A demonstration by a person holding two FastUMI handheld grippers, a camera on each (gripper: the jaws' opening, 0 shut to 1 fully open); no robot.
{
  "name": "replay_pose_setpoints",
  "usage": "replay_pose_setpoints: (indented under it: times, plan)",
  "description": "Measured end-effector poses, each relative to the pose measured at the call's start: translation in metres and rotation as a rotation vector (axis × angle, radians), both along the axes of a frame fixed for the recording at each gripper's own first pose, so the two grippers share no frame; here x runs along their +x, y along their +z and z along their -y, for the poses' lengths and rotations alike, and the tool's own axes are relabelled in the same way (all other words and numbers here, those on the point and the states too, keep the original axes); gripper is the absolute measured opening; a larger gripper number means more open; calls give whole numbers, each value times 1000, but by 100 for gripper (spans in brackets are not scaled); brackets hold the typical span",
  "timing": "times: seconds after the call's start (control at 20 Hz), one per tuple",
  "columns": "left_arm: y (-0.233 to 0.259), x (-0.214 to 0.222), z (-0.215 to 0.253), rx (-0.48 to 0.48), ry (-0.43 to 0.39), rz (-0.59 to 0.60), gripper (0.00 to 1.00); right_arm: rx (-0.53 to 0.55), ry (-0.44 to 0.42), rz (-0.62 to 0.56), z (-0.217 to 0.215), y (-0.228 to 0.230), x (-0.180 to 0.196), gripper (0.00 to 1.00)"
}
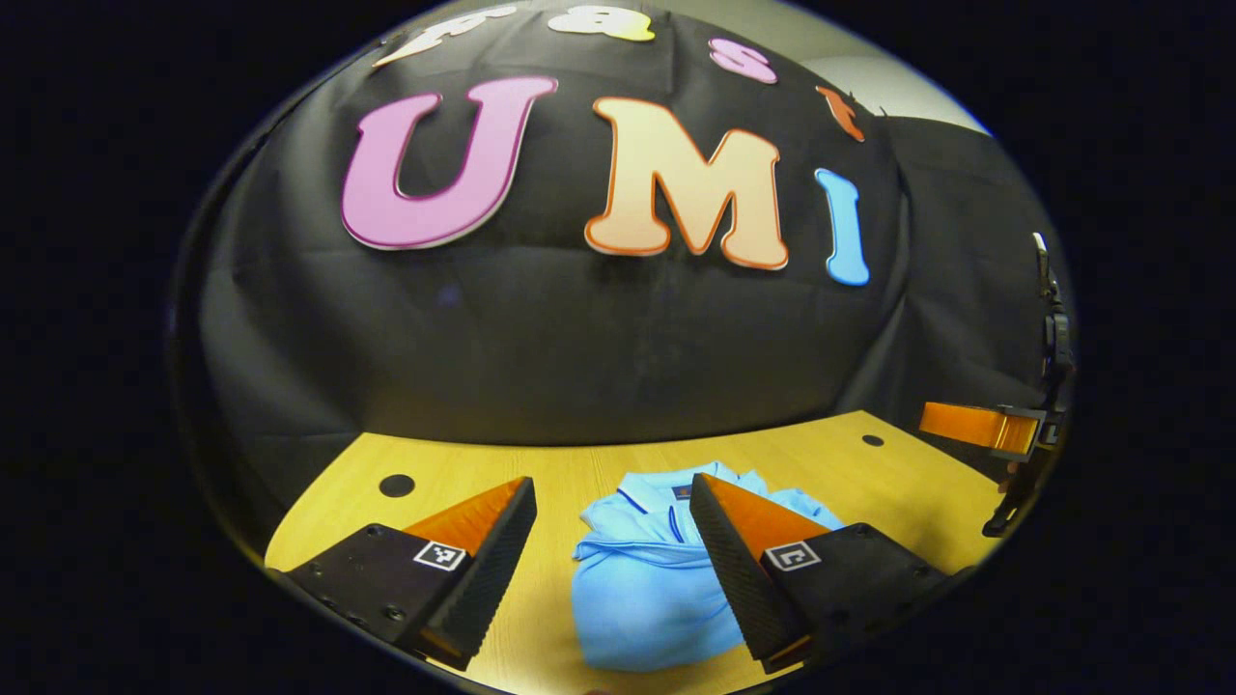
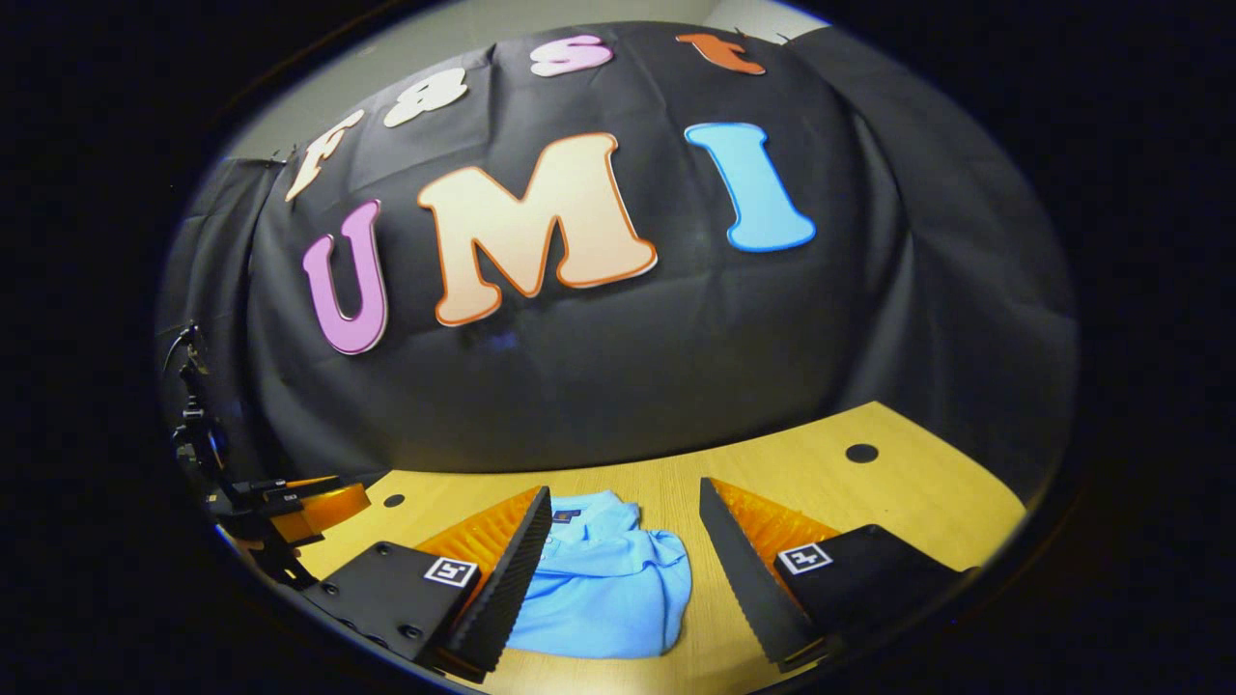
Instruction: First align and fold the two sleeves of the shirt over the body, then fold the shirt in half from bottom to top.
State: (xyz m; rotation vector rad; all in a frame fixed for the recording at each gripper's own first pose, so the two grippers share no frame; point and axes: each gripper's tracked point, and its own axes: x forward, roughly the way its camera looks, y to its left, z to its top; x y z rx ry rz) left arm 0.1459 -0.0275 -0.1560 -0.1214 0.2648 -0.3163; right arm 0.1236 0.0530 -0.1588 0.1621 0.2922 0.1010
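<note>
Table (image 1: 599, 463) of pale wood spans both views, backed by the black cloth wall (image 1: 579, 338). On it lies the shirt (image 1: 647, 579), light blue, already folded into a compact bundle with its collar toward the wall.

Your left gripper (image 1: 613, 560) hovers above the table on the near side of the shirt, tilted slightly down, jaws spread wide and holding nothing; the shirt shows in the gap, partly behind one finger.

Your right gripper (image 2: 618, 569) hangs at similar height, also on the near side of the shirt, jaws released and empty, the shirt toward its left finger.

Each view catches the other gripper off at its edge, beside the shirt and well apart from it.

Small dark round holes (image 1: 397, 486) dot the table beyond the shirt.
</note>
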Motion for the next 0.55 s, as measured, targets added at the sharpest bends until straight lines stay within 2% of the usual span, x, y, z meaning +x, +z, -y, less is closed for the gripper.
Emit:
replay_pose_setpoints:
  times: [0.25,0.35,0.55]
  plan:
    - [42,-71,-15,36,28,75,95,-30,31,60,10,47,-73,97]
    - [53,-99,-21,59,49,102,95,-84,40,86,17,58,-100,97]
    - [69,-145,-32,60,110,130,95,-109,60,97,16,62,-148,97]
